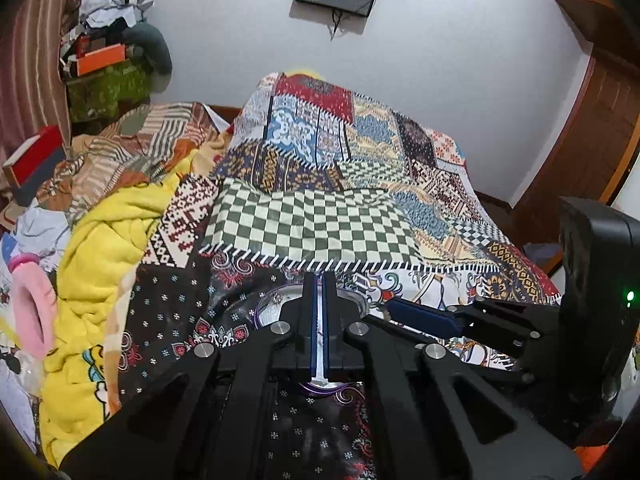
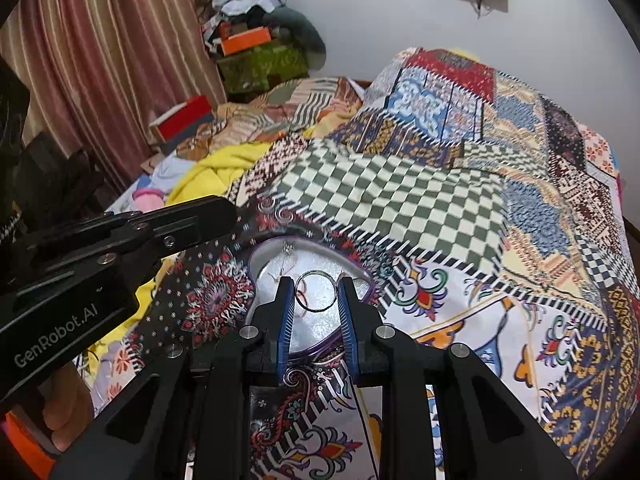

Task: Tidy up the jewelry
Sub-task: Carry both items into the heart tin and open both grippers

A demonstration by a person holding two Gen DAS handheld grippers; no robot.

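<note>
Patchwork bedspread (image 2: 400,216) carries silver tray (image 2: 320,320). Bangle (image 2: 316,291) held between right gripper (image 2: 316,296) pads above tray. Left gripper (image 1: 319,312) pads pressed together, empty, low over tray rim (image 1: 272,304).

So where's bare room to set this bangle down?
Round silver purple-rimmed tray: bare in its near middle, under the metal bangle held by the right gripper; small jewellery crowds its far left. The white floral quilt patch to its right is free.

black linkage frames, silver screws, blue-padded fingers (image 2: 286,312).
</note>
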